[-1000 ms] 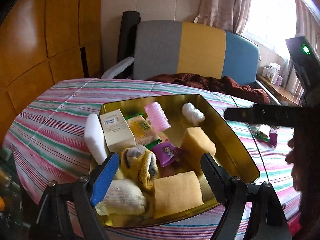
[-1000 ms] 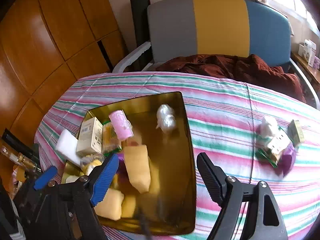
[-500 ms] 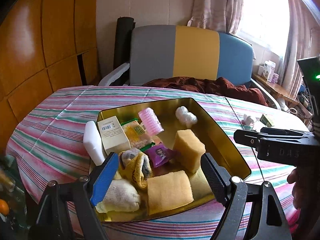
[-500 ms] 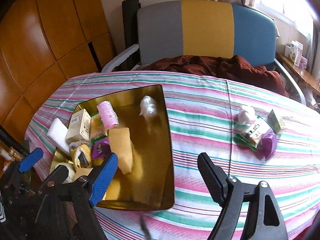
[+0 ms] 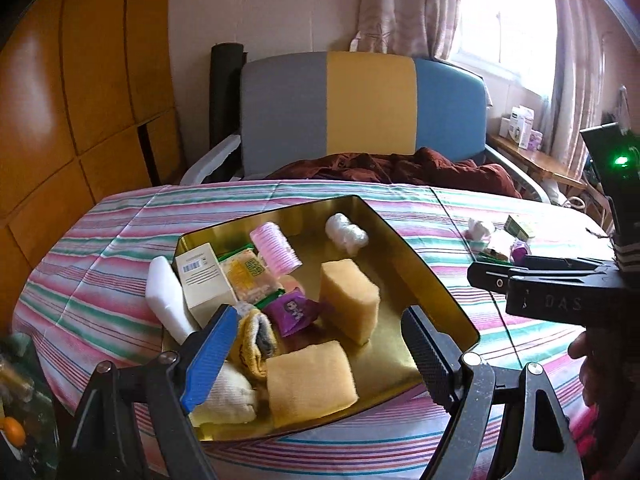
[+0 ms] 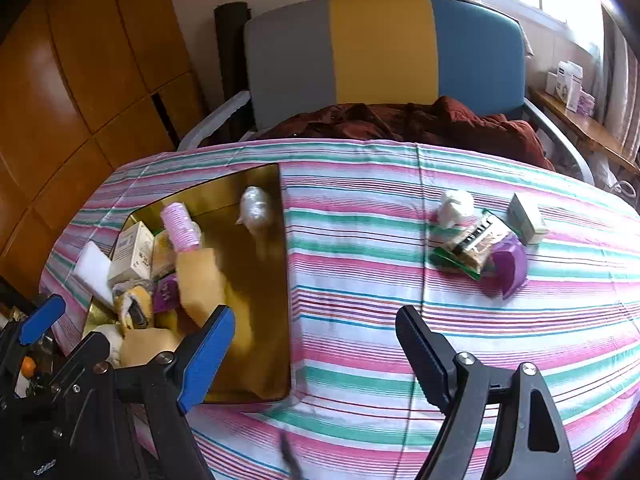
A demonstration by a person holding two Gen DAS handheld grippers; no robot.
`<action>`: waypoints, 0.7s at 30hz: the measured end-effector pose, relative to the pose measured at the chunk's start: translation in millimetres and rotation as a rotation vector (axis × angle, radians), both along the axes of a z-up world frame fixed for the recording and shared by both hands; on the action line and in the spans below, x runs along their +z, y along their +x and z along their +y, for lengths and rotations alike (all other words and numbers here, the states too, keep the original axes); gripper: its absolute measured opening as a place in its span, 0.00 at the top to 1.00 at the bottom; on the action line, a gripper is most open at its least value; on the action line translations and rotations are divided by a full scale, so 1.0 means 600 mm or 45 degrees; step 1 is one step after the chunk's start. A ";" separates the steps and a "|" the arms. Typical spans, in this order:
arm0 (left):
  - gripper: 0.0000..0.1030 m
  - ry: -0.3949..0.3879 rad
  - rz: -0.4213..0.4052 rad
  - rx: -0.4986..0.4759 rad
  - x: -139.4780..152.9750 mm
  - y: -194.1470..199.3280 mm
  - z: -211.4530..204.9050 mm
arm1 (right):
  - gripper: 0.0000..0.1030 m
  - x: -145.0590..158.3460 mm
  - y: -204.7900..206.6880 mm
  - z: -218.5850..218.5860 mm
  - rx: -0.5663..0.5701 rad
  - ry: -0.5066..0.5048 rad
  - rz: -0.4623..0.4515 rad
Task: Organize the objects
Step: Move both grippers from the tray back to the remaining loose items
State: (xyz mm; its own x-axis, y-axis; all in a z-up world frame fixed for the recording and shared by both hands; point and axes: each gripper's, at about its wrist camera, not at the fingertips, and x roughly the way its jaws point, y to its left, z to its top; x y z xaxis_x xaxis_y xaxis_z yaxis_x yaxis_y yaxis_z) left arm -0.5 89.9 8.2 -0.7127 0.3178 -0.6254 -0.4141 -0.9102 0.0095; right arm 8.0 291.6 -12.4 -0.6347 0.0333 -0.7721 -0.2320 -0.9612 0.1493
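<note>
A gold tray [image 5: 424, 276] [image 6: 276, 280] on the striped table holds yellow sponges [image 5: 350, 300], a pink roller [image 5: 276, 246], a white box [image 5: 204, 280], a purple packet [image 5: 294, 314], socks and a white wad [image 5: 346, 232]. My left gripper [image 5: 316, 344] is open and empty above the tray's near edge. My right gripper [image 6: 312, 344] is open and empty over the cloth just right of the tray. Loose items lie far right: a white wad [image 6: 456, 206], a snack packet [image 6: 468, 246], a purple piece [image 6: 508, 268] and a small box [image 6: 528, 218].
A grey, yellow and blue chair [image 6: 384, 48] with a dark red cloth [image 6: 420, 124] stands behind the table. Wooden panels [image 5: 80, 100] are at the left. A shelf with boxes [image 6: 572, 88] is at the far right. Bare striped cloth [image 6: 360, 240] lies between tray and loose items.
Both grippers have pulled back and up from the tray. The right gripper has shifted right, off the tray and over the cloth. Both stay open and empty.
</note>
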 end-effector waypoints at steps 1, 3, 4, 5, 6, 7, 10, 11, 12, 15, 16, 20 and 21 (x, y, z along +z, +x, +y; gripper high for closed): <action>0.18 -0.005 0.002 -0.007 0.001 0.001 0.004 | 0.18 0.000 0.002 0.007 -0.010 0.003 -0.002; 0.18 -0.018 0.002 -0.025 0.001 0.003 0.014 | 0.18 -0.001 0.005 0.018 -0.029 0.005 -0.003; 0.18 -0.024 0.003 -0.034 0.002 0.004 0.019 | 0.18 -0.001 0.006 0.023 -0.036 0.005 -0.003; 0.18 -0.029 0.004 -0.040 0.002 0.006 0.023 | 0.18 -0.001 0.008 0.029 -0.044 0.007 -0.004; 0.18 -0.036 0.005 -0.048 0.002 0.007 0.028 | 0.18 -0.001 0.009 0.035 -0.053 0.009 -0.004; 0.18 -0.041 0.004 -0.055 0.002 0.007 0.032 | 0.18 -0.001 0.011 0.042 -0.064 0.013 -0.004; 0.18 -0.049 0.006 -0.076 0.003 0.010 0.044 | 0.18 0.001 0.017 0.063 -0.094 0.033 -0.007; 0.18 -0.054 0.009 -0.085 0.004 0.011 0.049 | 0.18 0.002 0.018 0.070 -0.104 0.041 -0.007; 0.18 -0.059 0.012 -0.093 0.005 0.012 0.054 | 0.18 0.004 0.019 0.078 -0.116 0.048 -0.008; 0.18 -0.066 0.016 -0.118 0.008 0.012 0.068 | 0.18 0.008 0.023 0.103 -0.150 0.069 -0.011; 0.18 -0.068 0.017 -0.125 0.009 0.012 0.071 | 0.18 0.010 0.024 0.113 -0.163 0.078 -0.011; 0.18 -0.080 0.019 -0.163 0.011 0.012 0.093 | 0.18 0.018 0.025 0.159 -0.221 0.112 -0.011; 0.18 -0.082 0.017 -0.169 0.010 0.012 0.098 | 0.18 0.020 0.025 0.174 -0.240 0.121 -0.011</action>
